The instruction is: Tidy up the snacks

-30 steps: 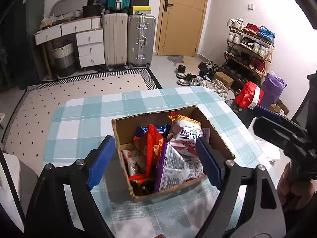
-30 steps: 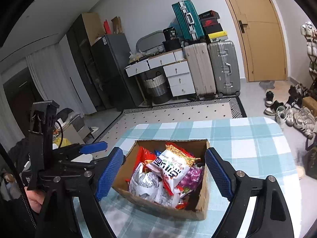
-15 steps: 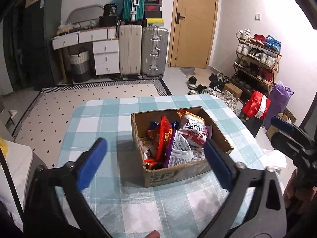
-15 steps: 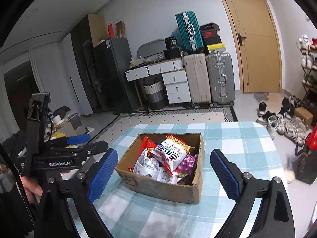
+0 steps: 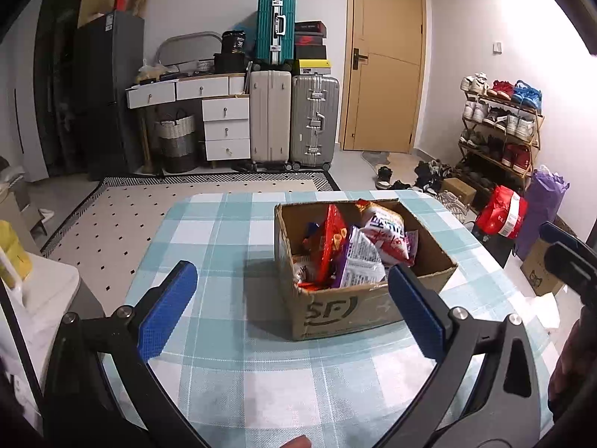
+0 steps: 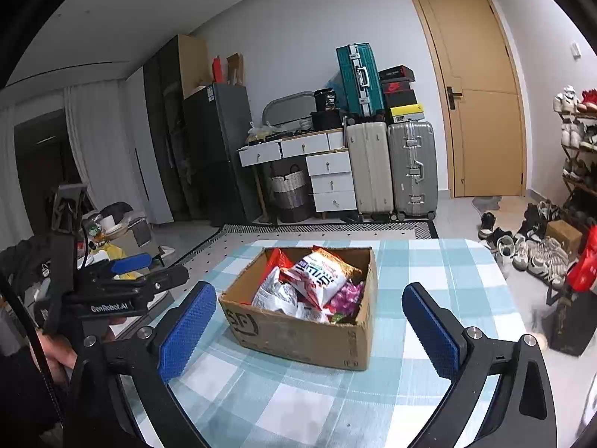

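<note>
The cardboard box [image 5: 337, 308] stands on the table [image 5: 238, 373] with its top open and is filled with snacks [image 5: 354, 250]: a white-and-red bag [image 6: 321, 272] lies on top, a red packet [image 5: 332, 240] stands on edge beside it, a white crinkled bag [image 5: 363, 261] leans toward the near wall, and a purple wrapper [image 6: 349, 295] sits low by the side wall. The box bears a dark printed logo on its near face.

In the left wrist view the box lies ahead of the left gripper [image 5: 289, 300], off to the side of its right-hand finger, whose blue pad [image 5: 414, 311] overlaps the box's near corner in the picture; whether it touches cannot be told. That gripper's jaws are spread wide, with only checked tablecloth between them. Its left-hand pad [image 5: 166, 308] is well apart from the box.

In the right wrist view the box sits ahead of the right gripper [image 6: 309, 326], framed between its 2 blue pads [image 6: 186, 330]. The jaws are opening and already stand wide; neither pad presses on the box, and the cardboard is beyond the fingertips.

Beyond the box, farther from both grippers, the floor carries a dotted rug [image 5: 149, 216]. Against the back wall stand 2 upright suitcases [image 5: 315, 123] with a teal suitcase [image 5: 276, 31] on top, next to white drawers [image 5: 225, 127] and a wooden door [image 5: 384, 63]. A shoe rack [image 5: 500, 123] lines the wall to the side of the right gripper.
</note>
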Tool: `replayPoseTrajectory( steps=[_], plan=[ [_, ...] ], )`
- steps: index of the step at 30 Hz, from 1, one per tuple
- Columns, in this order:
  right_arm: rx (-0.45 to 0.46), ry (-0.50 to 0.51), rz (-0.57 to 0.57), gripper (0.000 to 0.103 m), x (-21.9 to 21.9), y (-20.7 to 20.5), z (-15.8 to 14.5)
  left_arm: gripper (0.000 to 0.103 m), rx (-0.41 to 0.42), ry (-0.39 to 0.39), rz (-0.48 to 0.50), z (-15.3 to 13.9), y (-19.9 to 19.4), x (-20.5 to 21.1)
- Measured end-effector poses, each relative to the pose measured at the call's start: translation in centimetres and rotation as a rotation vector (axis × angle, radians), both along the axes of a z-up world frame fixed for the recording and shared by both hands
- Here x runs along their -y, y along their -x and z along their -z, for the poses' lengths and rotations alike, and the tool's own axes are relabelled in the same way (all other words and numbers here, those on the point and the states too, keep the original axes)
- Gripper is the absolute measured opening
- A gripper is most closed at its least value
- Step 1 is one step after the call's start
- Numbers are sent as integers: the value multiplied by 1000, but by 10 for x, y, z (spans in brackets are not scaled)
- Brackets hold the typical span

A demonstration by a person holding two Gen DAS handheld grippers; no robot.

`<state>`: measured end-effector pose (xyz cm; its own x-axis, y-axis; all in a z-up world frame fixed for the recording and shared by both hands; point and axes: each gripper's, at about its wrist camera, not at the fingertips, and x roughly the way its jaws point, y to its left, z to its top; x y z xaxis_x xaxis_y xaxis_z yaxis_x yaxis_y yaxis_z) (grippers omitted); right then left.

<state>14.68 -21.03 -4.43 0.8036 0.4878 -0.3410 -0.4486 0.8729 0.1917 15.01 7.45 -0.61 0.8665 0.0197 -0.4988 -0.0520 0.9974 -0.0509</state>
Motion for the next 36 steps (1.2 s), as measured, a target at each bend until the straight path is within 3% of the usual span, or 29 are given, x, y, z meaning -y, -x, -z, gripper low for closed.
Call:
replayPoseTrajectory(
  steps=[16, 24, 27, 36],
  plan=[
    [5, 3, 85, 102, 26, 6, 50, 102, 93, -58, -51, 61, 15, -6],
    [86, 52, 96, 102, 29, 10, 77, 102, 84, -24, -86, 91, 11, -17],
    [121, 86, 140, 102, 27, 13, 85, 102, 100, -49, -116, 102, 12, -17],
    [130, 139, 127, 102, 17, 9, 98, 102, 144, -62, -119, 104, 11, -17]
  ],
)
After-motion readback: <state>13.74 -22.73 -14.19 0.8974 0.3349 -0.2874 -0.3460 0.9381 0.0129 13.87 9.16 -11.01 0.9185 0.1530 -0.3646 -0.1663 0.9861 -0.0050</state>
